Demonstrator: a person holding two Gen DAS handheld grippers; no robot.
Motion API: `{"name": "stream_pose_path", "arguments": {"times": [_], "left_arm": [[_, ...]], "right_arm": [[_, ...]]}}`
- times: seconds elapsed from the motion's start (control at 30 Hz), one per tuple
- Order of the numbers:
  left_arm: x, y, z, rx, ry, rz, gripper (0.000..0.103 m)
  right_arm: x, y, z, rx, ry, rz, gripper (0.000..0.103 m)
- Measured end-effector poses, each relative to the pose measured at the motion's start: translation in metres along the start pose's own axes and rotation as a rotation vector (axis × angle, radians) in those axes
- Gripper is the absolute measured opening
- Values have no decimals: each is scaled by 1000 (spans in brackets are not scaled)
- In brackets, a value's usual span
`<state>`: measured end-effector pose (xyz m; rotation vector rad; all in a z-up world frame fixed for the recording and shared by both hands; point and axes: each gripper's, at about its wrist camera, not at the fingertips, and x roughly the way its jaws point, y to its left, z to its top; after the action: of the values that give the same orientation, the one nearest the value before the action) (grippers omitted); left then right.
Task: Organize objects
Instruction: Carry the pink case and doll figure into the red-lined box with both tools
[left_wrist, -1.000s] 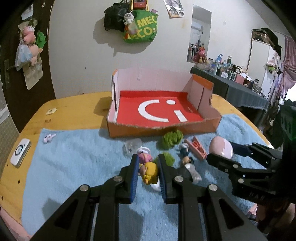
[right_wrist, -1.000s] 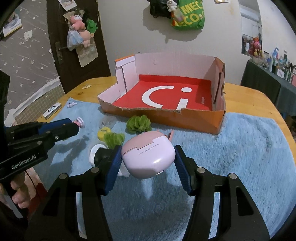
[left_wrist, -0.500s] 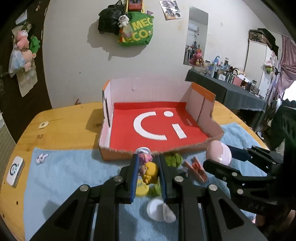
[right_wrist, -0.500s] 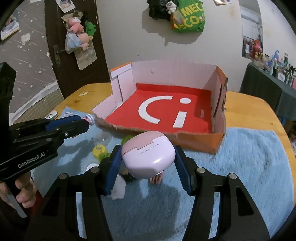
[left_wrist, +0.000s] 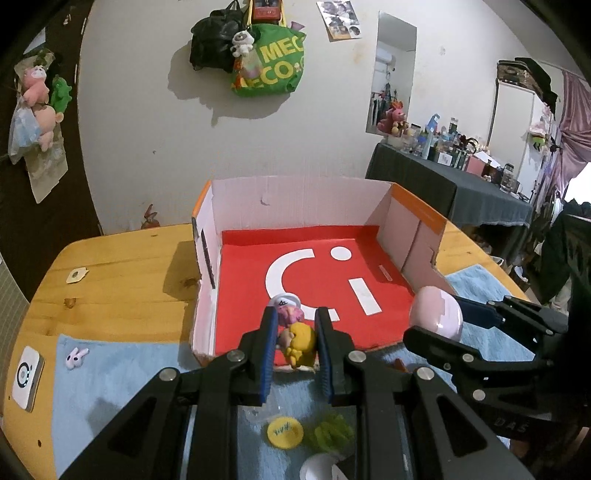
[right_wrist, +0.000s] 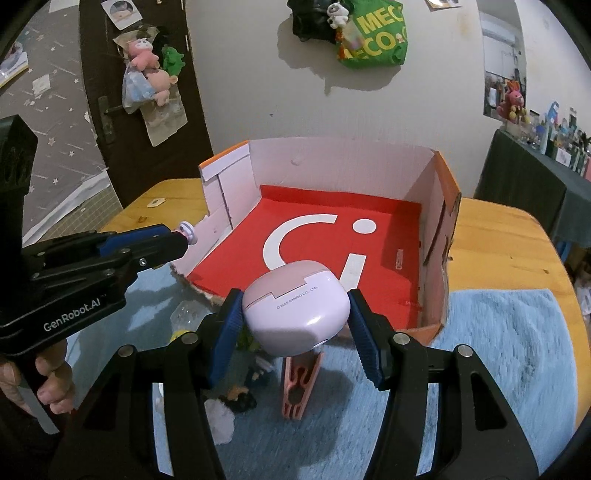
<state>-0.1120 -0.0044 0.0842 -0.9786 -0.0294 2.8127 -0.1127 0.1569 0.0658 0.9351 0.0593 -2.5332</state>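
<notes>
Small pink-and-yellow figurine (left_wrist: 295, 334), clamped between the narrowly spaced pads of the left tongs (left_wrist: 294, 345), held above the near wall of the open cardboard box (left_wrist: 295, 206) with its red floor. Pink earbud case (right_wrist: 295, 308), gripped at moderate width by the right tongs (right_wrist: 295, 332), held over the same front edge. Below, on the blue towel (right_wrist: 509, 354) covering the wooden tabletop (left_wrist: 118, 266), lie a yellow disc (left_wrist: 285, 431) and a pink clip (right_wrist: 299, 384)

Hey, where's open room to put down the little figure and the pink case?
The cardboard box's red floor is bare from wall to wall. The blue towel right of the box is also free. It's crowded near the box's front edge: pink clip, yellow cap, green toy.
</notes>
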Motion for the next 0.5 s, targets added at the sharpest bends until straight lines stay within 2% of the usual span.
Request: {"name": "stream_pose_path", "arguments": {"times": [0.5], "left_arm": [[37, 9, 22, 4, 40, 9, 21]], "right_arm": [[32, -14, 22, 19, 39, -7, 55]]}}
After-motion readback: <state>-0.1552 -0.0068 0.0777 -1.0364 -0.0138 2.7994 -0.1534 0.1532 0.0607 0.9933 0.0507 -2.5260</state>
